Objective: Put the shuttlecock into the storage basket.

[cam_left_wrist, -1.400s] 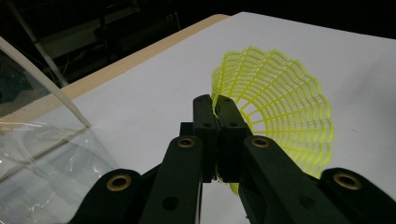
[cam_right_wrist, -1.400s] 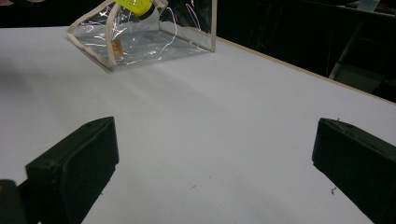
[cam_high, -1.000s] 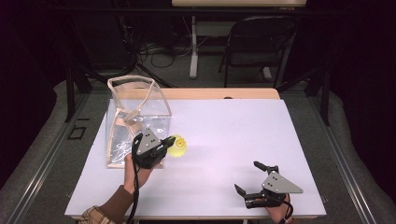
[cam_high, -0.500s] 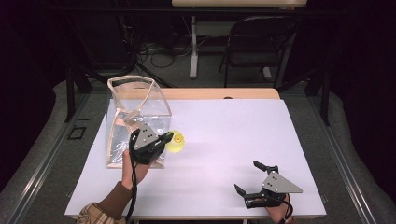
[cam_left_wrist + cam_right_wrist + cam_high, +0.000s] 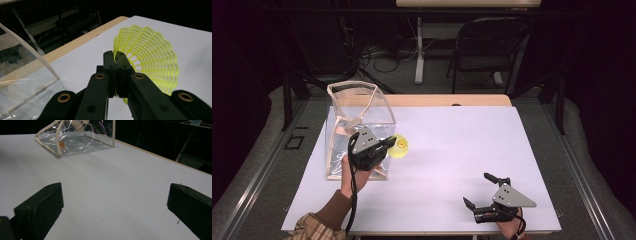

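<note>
Left gripper [image 5: 384, 146], left of centre in the high view, is clamped on the yellow shuttlecock's [image 5: 400, 146] mesh skirt, just beside the clear bag [image 5: 357, 107], likely destined there. Right gripper [image 5: 486, 191], lower right, idles wide open, holding nothing.

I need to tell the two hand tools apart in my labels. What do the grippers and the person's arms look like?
Both grippers are black, with two jointed jaws and brass-coloured rivets at the pivots. The left gripper and the right gripper each carry a grey three-cornered plate on top. A black cable trails from the left one along the forearm, which wears a plaid sleeve in tan and brown.
</note>
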`<action>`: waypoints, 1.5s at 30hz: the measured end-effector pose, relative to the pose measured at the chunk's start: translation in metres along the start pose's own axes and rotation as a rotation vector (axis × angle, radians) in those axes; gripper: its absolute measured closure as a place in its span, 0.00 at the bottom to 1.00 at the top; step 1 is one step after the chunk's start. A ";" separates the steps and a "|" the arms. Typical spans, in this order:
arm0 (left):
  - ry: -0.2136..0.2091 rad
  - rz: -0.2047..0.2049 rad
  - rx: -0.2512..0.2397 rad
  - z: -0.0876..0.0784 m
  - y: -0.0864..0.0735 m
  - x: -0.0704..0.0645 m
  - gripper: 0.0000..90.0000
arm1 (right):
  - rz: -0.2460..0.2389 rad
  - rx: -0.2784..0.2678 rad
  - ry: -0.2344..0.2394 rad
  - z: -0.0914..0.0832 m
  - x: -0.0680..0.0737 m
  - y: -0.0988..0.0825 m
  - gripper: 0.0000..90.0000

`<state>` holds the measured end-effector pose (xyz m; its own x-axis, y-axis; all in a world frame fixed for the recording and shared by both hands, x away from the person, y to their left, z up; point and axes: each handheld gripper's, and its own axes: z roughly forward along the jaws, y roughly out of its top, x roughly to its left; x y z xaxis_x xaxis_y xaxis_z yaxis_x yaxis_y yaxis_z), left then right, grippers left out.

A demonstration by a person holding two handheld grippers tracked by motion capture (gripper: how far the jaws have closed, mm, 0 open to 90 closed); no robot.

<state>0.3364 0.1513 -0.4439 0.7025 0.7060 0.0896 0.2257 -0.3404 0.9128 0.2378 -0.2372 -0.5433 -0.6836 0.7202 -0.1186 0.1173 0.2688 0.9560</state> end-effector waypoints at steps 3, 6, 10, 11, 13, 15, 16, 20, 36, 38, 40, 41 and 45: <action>0.000 0.000 -0.001 -0.001 0.005 0.004 0.99 | 0.001 -0.003 0.001 0.000 0.000 0.000 0.00; 0.002 -0.005 -0.007 0.000 0.008 0.006 0.99 | 0.004 -0.005 -0.003 -0.001 -0.001 -0.001 0.00; 0.005 -0.012 -0.010 0.001 0.011 0.012 0.99 | 0.006 -0.004 -0.003 -0.001 -0.001 -0.001 0.00; 0.006 -0.015 -0.010 0.001 0.012 0.013 0.99 | 0.005 0.000 -0.002 -0.001 -0.001 -0.001 0.00; 0.013 -0.016 -0.012 0.001 0.013 0.016 0.99 | 0.001 -0.002 -0.001 -0.001 0.000 0.000 0.00; 0.017 -0.018 -0.013 0.001 0.014 0.018 0.99 | -0.001 -0.001 0.000 -0.001 0.001 0.000 0.00; 0.017 -0.020 -0.015 0.001 0.014 0.019 0.99 | -0.001 -0.001 0.000 -0.001 0.001 0.000 0.00; 0.019 -0.030 -0.019 0.001 0.015 0.023 0.99 | 0.001 -0.001 0.001 0.000 0.000 0.000 0.00; 0.032 -0.049 -0.031 0.000 0.027 0.042 0.99 | 0.004 0.001 0.000 0.000 0.000 -0.001 0.00; 0.038 -0.044 -0.031 -0.001 0.029 0.044 0.99 | 0.004 -0.001 0.000 0.000 0.000 0.000 0.00; 0.041 -0.045 -0.034 -0.002 0.030 0.045 0.99 | 0.002 0.000 0.000 0.000 0.000 0.000 0.00; 0.044 -0.045 -0.034 -0.002 0.031 0.046 0.99 | 0.004 0.001 0.000 0.000 0.000 -0.001 0.00; 0.045 -0.050 -0.039 -0.002 0.034 0.049 0.99 | 0.003 0.001 0.000 0.000 0.000 0.000 0.00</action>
<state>0.3768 0.1760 -0.4080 0.6597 0.7491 0.0605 0.2324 -0.2798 0.9315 0.2378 -0.2375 -0.5438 -0.6832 0.7210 -0.1159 0.1198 0.2673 0.9562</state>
